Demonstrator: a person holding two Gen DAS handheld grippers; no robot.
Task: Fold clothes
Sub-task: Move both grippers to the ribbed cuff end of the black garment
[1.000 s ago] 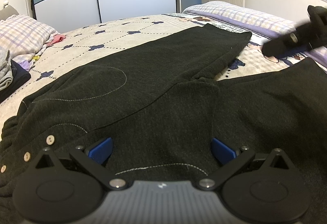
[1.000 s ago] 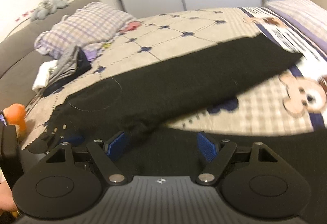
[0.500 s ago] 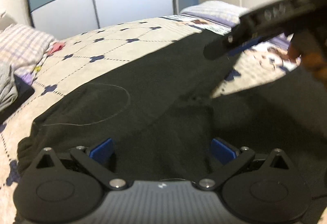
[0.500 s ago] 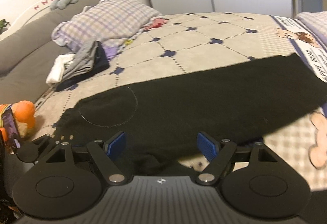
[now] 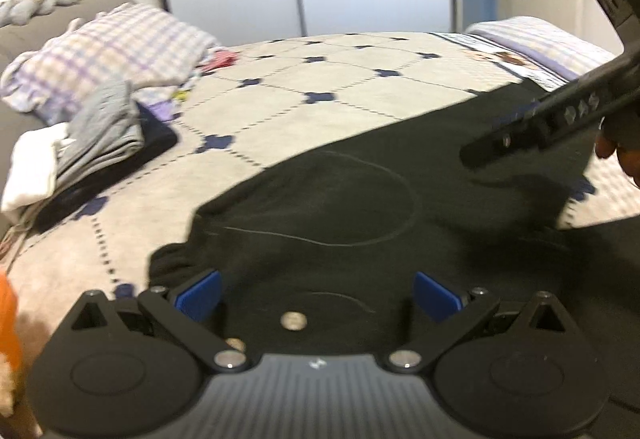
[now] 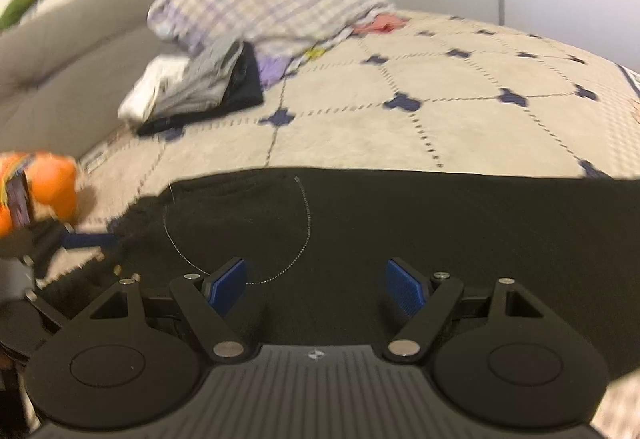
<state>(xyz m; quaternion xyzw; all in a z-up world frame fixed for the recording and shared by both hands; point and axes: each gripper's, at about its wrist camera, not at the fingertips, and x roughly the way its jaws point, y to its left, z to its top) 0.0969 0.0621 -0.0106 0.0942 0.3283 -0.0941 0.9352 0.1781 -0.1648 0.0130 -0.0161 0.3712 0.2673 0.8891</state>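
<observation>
Black trousers are spread flat on the patterned bedspread. Both the left gripper and right gripper are held wide open above them, seemingly gripping nothing.

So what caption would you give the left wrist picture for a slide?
Open left gripper over dark trousers spread on a patterned bed, right gripper alongside.

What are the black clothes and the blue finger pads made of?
The black garment looks like soft, matte knit cloth: it drapes, gathers at the waist and shows pale stitching. The blue pads on the fingers look like ribbed rubber or plastic; too blurred to be sure.
</observation>
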